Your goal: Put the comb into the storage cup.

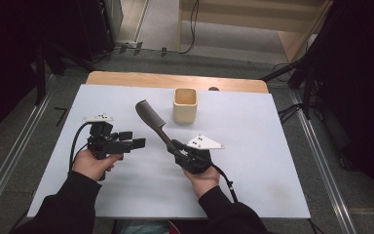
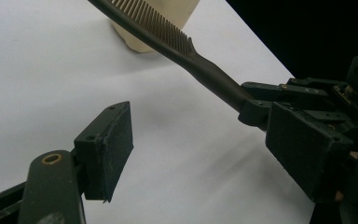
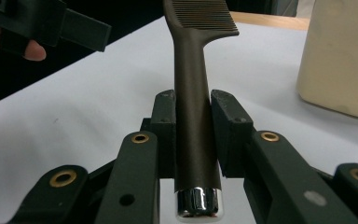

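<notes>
Here the right hand-held gripper [image 3: 193,135] clamps the comb [image 3: 193,93] handle.

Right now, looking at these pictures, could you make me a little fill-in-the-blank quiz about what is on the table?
1. The right gripper is shut on the handle of a dark ____.
2. The comb points its toothed end toward a cream-coloured ____.
3. The left gripper holds nothing; its jaws stand ____.
4. The cup stands upright on a ____ sheet.

Missing words: comb; cup; open; white
</notes>
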The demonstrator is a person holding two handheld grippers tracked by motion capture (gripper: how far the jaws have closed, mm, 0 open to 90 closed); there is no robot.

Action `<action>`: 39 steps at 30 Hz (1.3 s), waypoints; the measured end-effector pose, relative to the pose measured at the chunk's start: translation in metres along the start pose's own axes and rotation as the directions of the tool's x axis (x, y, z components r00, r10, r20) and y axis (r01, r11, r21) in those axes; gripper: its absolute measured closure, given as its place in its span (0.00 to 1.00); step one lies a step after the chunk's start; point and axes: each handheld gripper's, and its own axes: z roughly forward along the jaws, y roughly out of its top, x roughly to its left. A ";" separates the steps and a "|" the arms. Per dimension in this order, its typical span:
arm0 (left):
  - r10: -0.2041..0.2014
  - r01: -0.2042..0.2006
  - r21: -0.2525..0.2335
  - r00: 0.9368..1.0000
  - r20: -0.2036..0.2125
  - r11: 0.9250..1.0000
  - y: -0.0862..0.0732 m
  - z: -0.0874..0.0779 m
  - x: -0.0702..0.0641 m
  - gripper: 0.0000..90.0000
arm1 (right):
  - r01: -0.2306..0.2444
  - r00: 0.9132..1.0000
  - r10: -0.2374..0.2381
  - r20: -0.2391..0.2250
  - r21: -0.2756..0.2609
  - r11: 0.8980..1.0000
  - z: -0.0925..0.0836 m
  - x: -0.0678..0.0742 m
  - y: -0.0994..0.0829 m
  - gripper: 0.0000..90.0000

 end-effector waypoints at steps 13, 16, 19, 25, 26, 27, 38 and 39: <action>-0.023 0.022 -0.026 0.999 -0.039 0.999 0.008 0.003 0.005 0.28 | -0.015 1.000 0.016 0.017 -0.042 0.999 0.019 0.010 0.002 0.78; -0.033 0.032 -0.031 0.998 -0.052 0.999 0.011 0.006 0.007 0.28 | -0.019 1.000 0.020 0.019 -0.047 0.999 0.024 0.012 0.003 0.78; -0.042 0.040 -0.036 0.997 -0.061 0.999 0.013 0.008 0.008 0.28 | -0.022 0.999 0.024 0.026 -0.053 0.998 0.027 0.013 0.005 0.78; -0.071 0.068 -0.045 0.994 -0.078 0.997 0.017 0.013 0.011 0.28 | -0.036 0.999 0.038 0.032 -0.064 0.997 0.032 0.014 0.007 0.78; -0.075 0.072 -0.044 0.994 -0.080 0.996 0.017 0.014 0.011 0.28 | -0.039 0.999 0.041 0.033 -0.067 0.997 0.032 0.014 0.007 0.78; -0.078 0.074 -0.047 0.993 -0.085 0.996 0.017 0.014 0.012 0.29 | -0.036 0.999 0.039 0.035 -0.071 0.997 0.033 0.014 0.007 0.78; -0.086 0.080 -0.057 0.990 -0.114 0.995 0.025 0.024 0.008 0.30 | -0.059 0.997 0.063 0.045 -0.093 0.994 0.039 0.018 0.008 0.78; -0.082 0.076 -0.059 0.989 -0.121 0.995 0.025 0.025 0.008 0.30 | -0.062 0.997 0.066 0.047 -0.094 0.994 0.040 0.018 0.007 0.78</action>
